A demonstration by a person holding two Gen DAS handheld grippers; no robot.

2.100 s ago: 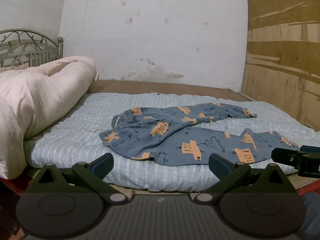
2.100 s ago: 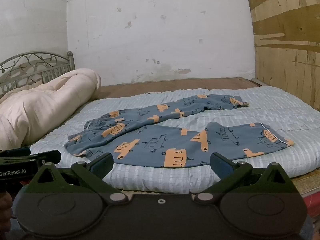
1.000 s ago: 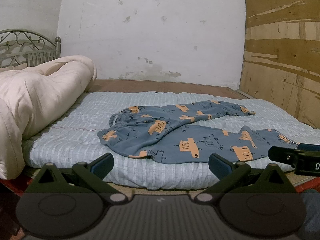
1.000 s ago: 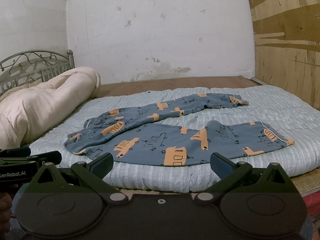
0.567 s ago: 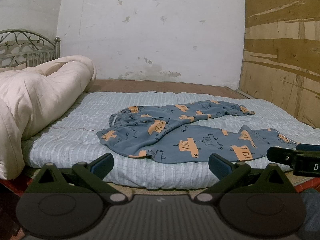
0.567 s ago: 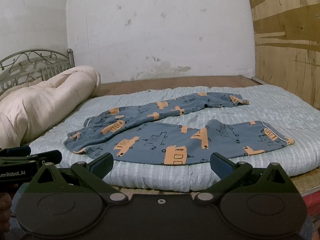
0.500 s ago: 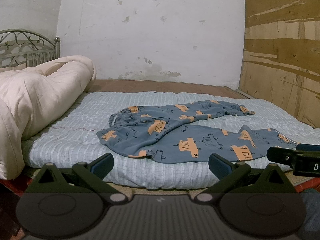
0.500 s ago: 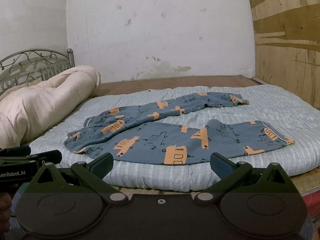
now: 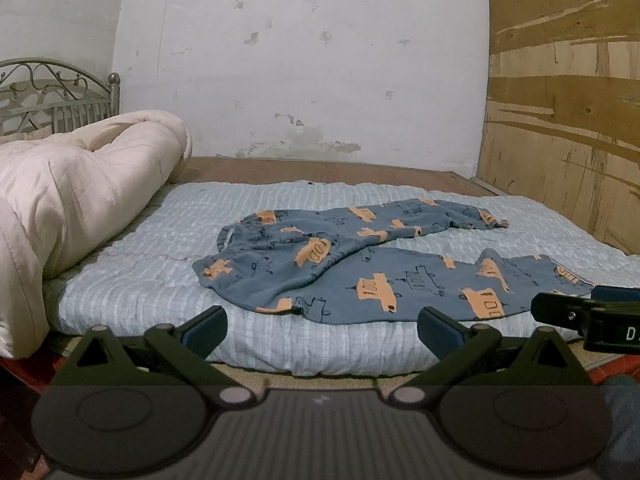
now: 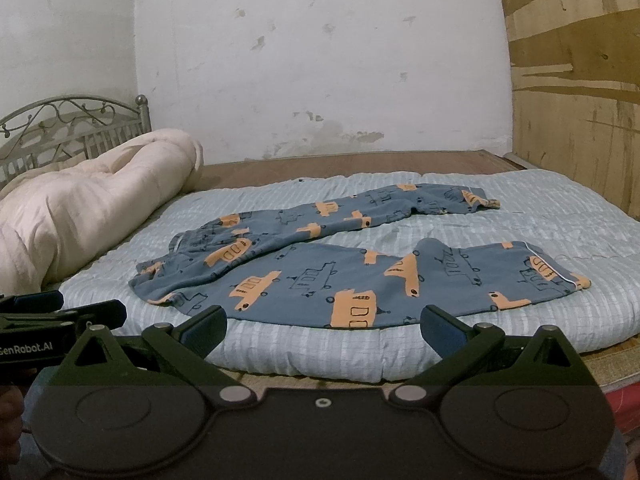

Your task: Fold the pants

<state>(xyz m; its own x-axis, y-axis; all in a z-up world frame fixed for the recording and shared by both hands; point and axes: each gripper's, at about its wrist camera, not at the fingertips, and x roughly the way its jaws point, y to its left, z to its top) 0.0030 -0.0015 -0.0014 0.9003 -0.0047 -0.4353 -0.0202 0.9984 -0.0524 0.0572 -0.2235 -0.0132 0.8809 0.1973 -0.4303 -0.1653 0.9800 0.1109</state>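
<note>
Blue pants with orange vehicle prints lie spread flat on the bed, waistband to the left, both legs running right and apart; they also show in the right wrist view. My left gripper is open and empty, held off the bed's near edge in front of the waist. My right gripper is open and empty, off the near edge in front of the nearer leg. Each gripper shows at the edge of the other's view.
A light blue quilted mattress pad covers the bed. A rolled cream duvet lies at the left by a metal headboard. A white wall stands behind and a plywood wall at the right.
Both grippers have drifted very slightly; the pants have not moved. Both jaws stay open.
</note>
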